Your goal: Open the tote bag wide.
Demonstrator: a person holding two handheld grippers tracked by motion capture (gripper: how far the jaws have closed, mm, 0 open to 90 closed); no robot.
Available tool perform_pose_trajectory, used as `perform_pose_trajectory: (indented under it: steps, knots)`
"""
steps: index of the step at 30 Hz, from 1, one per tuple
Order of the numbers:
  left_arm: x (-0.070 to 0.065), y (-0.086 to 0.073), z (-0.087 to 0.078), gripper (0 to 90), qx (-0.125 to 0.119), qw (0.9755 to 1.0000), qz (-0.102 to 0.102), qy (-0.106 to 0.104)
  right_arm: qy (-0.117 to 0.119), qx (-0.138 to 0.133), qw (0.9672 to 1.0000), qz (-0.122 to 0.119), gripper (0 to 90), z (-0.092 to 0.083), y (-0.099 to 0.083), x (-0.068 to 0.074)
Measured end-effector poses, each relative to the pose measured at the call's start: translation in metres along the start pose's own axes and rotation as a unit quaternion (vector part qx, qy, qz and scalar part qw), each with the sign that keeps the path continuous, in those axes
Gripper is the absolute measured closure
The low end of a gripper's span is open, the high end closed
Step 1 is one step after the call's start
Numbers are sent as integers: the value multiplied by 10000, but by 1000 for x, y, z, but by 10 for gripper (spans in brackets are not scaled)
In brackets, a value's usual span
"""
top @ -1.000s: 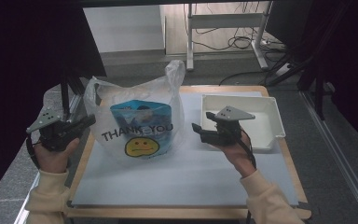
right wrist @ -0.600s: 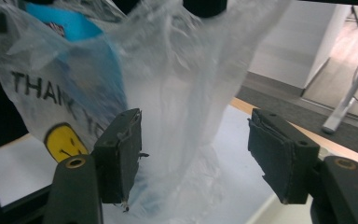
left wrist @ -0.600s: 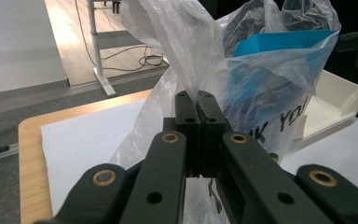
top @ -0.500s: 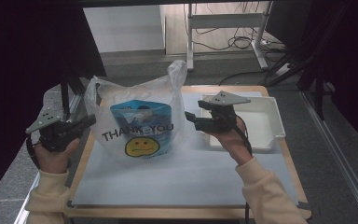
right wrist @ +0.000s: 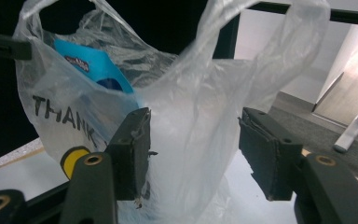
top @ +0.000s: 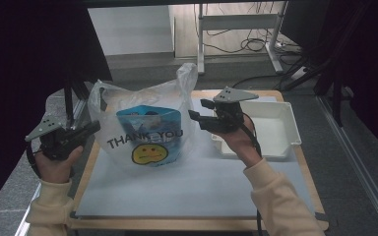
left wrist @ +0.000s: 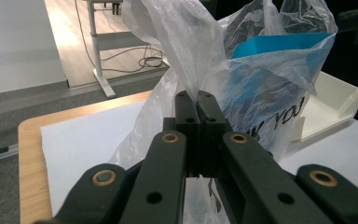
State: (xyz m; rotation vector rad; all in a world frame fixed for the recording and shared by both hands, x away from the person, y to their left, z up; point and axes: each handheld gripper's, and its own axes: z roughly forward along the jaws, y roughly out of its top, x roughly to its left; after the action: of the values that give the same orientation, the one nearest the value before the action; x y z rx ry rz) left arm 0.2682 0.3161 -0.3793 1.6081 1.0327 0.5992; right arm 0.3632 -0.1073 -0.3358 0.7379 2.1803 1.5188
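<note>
A clear plastic bag point(top: 147, 142) printed THANK YOU with a yellow smiley stands on the white mat, and a blue pouch point(top: 150, 120) sits inside it. My left gripper point(top: 94, 128) is shut on the bag's left edge; in the left gripper view the jaws point(left wrist: 197, 100) pinch the thin film point(left wrist: 186, 56). My right gripper point(top: 198, 110) hovers at the bag's right side, below its raised handle point(top: 187, 78). Its jaws have just been closing and stand open point(right wrist: 198, 140), with loose bag film point(right wrist: 196, 107) between them and the pads not pressing on it.
A white tray point(top: 291, 129) sits at the table's right, behind my right hand. The wooden table edge point(top: 197, 223) runs along the front. Desk legs and cables point(top: 236, 44) lie on the floor beyond the table.
My right gripper has risen and moved left, from over the white tray to the bag's right side, and its jaws have narrowed. The left gripper and the bag have kept still.
</note>
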Motion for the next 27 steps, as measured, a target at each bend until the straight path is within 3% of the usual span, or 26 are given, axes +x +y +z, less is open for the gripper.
perform_pose_trajectory:
  steps: [16, 20, 23, 27]
  knots:
    - [-1, -1, 1, 896, 6, 10000, -1, -11, 124, 148, 9998, 61, 461, 29, 23, -7]
    - [0, -2, 1, 896, 11, 10000, -1, -16, 387, 237, 9987, 234, 489, 37, 21, -11]
    - [0, -2, 1, 896, 6, 10000, -14, -26, 626, 236, 9969, 404, 544, 40, 20, -13]
    - [0, -2, 1, 896, 10, 10000, -16, -29, 712, 338, 9963, 330, 692, 43, 20, -12]
